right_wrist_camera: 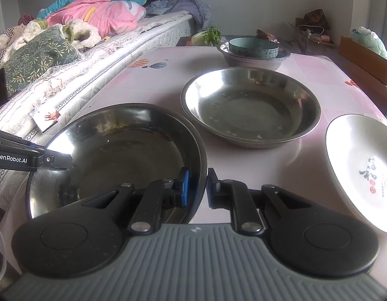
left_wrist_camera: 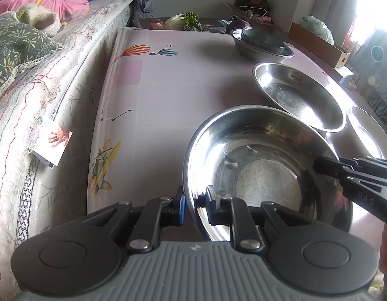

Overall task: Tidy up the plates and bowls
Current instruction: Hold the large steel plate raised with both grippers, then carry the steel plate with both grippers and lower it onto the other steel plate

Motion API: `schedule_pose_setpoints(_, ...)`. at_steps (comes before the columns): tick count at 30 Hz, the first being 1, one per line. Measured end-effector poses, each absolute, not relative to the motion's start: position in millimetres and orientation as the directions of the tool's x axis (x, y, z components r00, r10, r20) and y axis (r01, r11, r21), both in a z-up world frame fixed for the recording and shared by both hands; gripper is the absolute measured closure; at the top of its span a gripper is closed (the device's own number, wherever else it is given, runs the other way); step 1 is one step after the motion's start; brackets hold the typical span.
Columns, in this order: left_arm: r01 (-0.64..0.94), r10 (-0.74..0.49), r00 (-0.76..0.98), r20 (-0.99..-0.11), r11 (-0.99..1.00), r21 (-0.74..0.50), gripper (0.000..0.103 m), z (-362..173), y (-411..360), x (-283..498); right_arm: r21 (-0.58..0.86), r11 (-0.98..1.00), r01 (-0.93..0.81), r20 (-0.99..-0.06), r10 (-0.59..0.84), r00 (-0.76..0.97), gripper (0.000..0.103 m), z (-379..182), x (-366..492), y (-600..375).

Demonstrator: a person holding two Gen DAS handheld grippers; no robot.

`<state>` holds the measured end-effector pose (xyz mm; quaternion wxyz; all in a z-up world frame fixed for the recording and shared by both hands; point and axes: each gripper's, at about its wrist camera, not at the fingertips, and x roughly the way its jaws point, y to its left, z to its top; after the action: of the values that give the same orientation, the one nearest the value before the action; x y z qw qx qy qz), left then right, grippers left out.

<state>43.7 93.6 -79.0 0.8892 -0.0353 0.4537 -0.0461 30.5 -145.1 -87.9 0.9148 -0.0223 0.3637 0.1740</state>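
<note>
A wide steel bowl point(left_wrist_camera: 256, 155) sits at the near edge of the table, and both grippers hold it. My left gripper point(left_wrist_camera: 195, 200) is shut on its left rim, one finger inside the wall and one outside. The right gripper point(right_wrist_camera: 198, 188) is shut on the right rim of the same bowl point(right_wrist_camera: 123, 145). Each gripper shows in the other's view: the right gripper point(left_wrist_camera: 319, 166) and the left gripper point(right_wrist_camera: 65, 161). Beyond lies a second shallow steel bowl point(right_wrist_camera: 251, 107). A white plate point(right_wrist_camera: 364, 170) with painted characters lies at the right. At the back, a teal bowl point(right_wrist_camera: 253, 46) rests inside a steel basin point(right_wrist_camera: 253, 62).
The table point(right_wrist_camera: 281, 165) wears a pink printed cloth. A bed point(left_wrist_camera: 55, 80) with quilts and pillows runs along its left side. A cardboard box point(right_wrist_camera: 369, 60) stands off the table's right side, and vegetables point(right_wrist_camera: 208, 36) lie behind its far edge.
</note>
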Motion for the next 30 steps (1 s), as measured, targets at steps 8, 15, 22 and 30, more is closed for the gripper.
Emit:
schedule_pose_setpoints(8, 0.051, -0.108, 0.592, -0.798, 0.994, -0.097, 0.086, -74.2, 91.7, 42.0, 0.09, 0.939, -0.331, -0.669, 0.303, 0.678, 0.09, -83.9, 28.4, -145.8)
schedule_pose_setpoints(15, 0.053, -0.106, 0.6, -0.793, 0.994, -0.093, 0.086, -69.4, 90.5, 41.5, 0.094, 0.941, -0.326, -0.664, 0.303, 0.684, 0.09, -79.7, 27.6, -147.4)
schedule_pose_setpoints(22, 0.062, -0.111, 0.606, -0.787, 0.994, -0.092, 0.086, -63.5, 86.6, 44.5, 0.105, 0.945, -0.31, -0.656, 0.301, 0.692, 0.09, -74.0, 28.8, -151.9)
schedule_pose_setpoints(30, 0.086, -0.12, 0.617, -0.778, 0.993, -0.085, 0.086, -55.1, 77.8, 49.5, 0.112, 0.952, -0.284, -0.642, 0.287, 0.711, 0.09, -66.7, 29.2, -160.6)
